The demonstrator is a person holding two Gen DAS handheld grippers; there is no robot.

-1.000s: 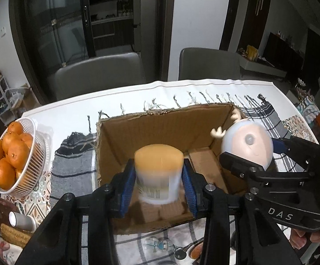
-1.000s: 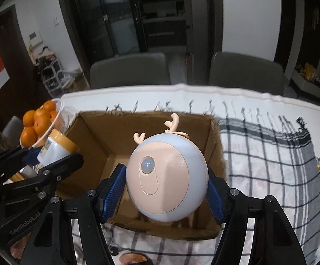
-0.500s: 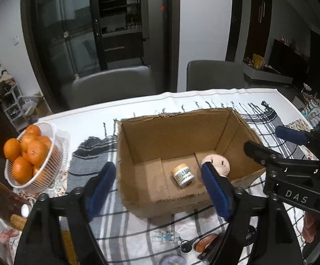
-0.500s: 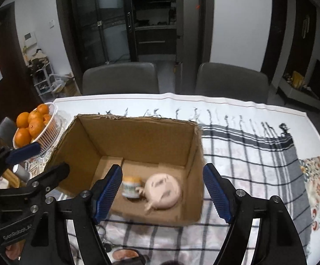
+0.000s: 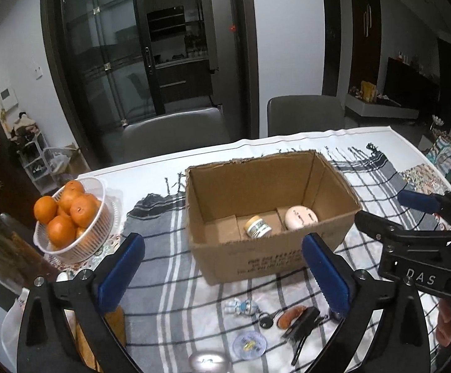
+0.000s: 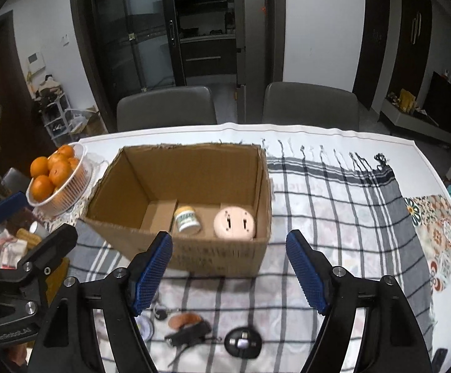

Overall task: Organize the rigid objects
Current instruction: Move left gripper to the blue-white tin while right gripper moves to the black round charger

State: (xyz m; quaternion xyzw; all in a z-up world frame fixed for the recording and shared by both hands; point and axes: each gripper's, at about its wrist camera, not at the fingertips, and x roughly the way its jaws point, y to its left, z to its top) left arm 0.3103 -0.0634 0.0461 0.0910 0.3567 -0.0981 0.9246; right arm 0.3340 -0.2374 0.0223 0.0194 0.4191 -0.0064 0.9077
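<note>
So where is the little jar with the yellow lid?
The little jar lies on its side on the floor of the cardboard box, near the middle in both wrist views, just left of the round pink toy.

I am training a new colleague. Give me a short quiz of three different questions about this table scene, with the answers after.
1. True or false: the cardboard box holds two things.
2. Which thing lies nearer the box's right wall? A) the small jar B) the round pink toy
3. Fill in: the white basket left of the box holds ______.

Key:
1. True: the jar and the toy.
2. B.
3. Oranges.

Note: the left gripper is opening with nothing between its jaws; the right gripper stands open and empty.
</note>
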